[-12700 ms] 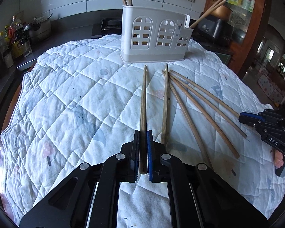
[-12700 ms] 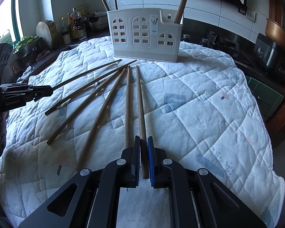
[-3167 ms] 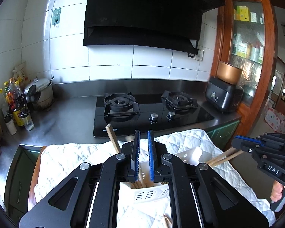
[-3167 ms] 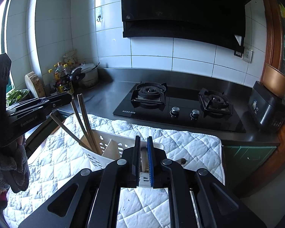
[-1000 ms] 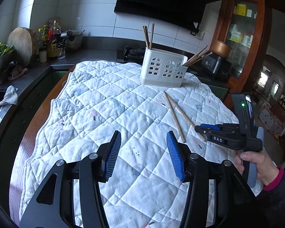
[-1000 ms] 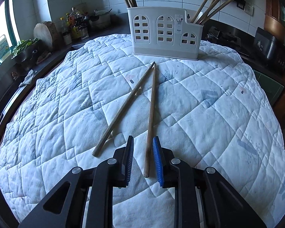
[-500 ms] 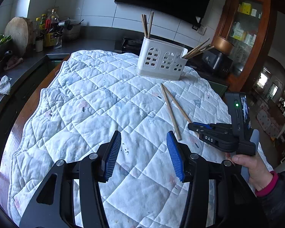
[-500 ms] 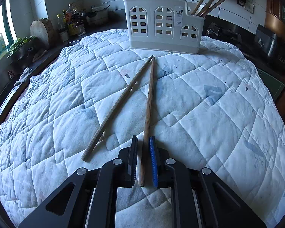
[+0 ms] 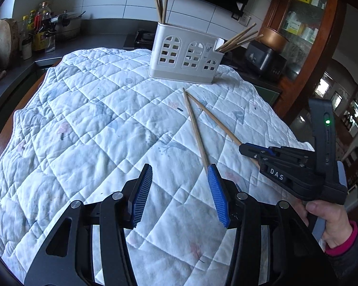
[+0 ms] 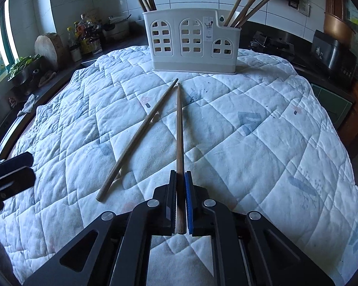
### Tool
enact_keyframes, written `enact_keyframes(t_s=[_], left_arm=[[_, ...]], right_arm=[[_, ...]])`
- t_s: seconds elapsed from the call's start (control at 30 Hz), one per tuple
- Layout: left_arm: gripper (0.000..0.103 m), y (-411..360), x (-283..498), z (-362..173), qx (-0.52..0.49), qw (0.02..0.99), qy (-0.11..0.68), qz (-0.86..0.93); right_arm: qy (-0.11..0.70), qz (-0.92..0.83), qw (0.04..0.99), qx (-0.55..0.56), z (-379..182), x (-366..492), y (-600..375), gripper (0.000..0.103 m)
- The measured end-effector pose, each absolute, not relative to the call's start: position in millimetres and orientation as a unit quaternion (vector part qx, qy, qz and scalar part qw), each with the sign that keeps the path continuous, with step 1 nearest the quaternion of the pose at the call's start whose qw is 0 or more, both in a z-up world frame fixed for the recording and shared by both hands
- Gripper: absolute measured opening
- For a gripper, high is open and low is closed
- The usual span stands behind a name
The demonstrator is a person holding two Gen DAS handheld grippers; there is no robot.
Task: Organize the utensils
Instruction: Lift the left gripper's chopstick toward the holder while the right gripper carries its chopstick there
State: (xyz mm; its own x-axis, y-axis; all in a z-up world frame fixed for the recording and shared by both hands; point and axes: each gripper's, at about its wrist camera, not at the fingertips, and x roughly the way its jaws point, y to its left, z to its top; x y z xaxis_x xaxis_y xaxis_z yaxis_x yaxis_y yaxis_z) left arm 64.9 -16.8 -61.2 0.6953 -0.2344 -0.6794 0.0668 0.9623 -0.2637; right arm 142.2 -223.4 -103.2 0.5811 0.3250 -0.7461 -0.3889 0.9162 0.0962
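Observation:
Two wooden chopsticks lie on the quilted cloth (image 10: 262, 124) in front of the white utensil holder (image 10: 191, 47), which has several chopsticks standing in its end compartments. My right gripper (image 10: 180, 174) is shut on the near end of the right chopstick (image 10: 179, 124). The left chopstick (image 10: 140, 131) lies free beside it. In the left wrist view my left gripper (image 9: 180, 168) hovers over the cloth, jaws closing with nothing between them. The free chopstick (image 9: 195, 131) ends just beyond its right fingertip (image 9: 212, 174). The right gripper (image 9: 242, 147) shows there holding the other chopstick (image 9: 214, 119).
Bottles and a round wooden board (image 10: 49, 47) stand on the dark counter at the left. A stove (image 10: 272, 43) and a black appliance (image 10: 331, 54) sit behind and to the right of the holder (image 9: 186, 57). A wooden cabinet (image 9: 305, 23) stands at the far right.
The right gripper's jaws closed onto the chopstick's near end. The left gripper moved forward and down toward the other chopstick, which now ends at its right fingertip.

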Motion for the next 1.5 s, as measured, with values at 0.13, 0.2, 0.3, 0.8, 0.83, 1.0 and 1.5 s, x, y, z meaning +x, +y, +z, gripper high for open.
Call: enact_keyframes(t_s=[0.13,0.2,0.3,0.8,0.83,1.0,1.5], left_arm=[[0.048,-35.9,79.2,-68.3,-0.103,0.908,0.394,-0.095],[0.047,-46.6,86.6,-70.7,-0.093,0.908,0.396,-0.099],[0.037,-57.8,101.9,-76.1,-0.089,0.903,0.408,-0.102],[0.013,-72.6,138.0,-103.3,-0.069,0.887,0.450,-0.081],[0.008,-74.0,138.9,-102.8,-0.062,0.887,0.450,-0.076],[0.006,-70.4,140.8,-96.2,-0.062,0.890,0.447,-0.069],[0.005,-32.8,123.3,-30.3,-0.079,0.926,0.362,-0.076]], right_arm=[[0.397,0.198,0.896,-0.032,-90.9,137.3,-234.9,0.007],[0.390,0.196,0.899,-0.035,-85.2,135.3,-239.6,0.007],[0.384,0.198,0.901,-0.027,-79.2,132.4,-248.5,0.007],[0.356,0.202,0.911,-0.041,-57.6,120.0,-265.3,0.007],[0.355,0.203,0.912,-0.040,-57.1,120.0,-265.9,0.007],[0.350,0.203,0.914,-0.038,-52.8,118.0,-266.2,0.007],[0.351,0.211,0.912,-0.023,-43.0,116.1,-270.3,0.007]])
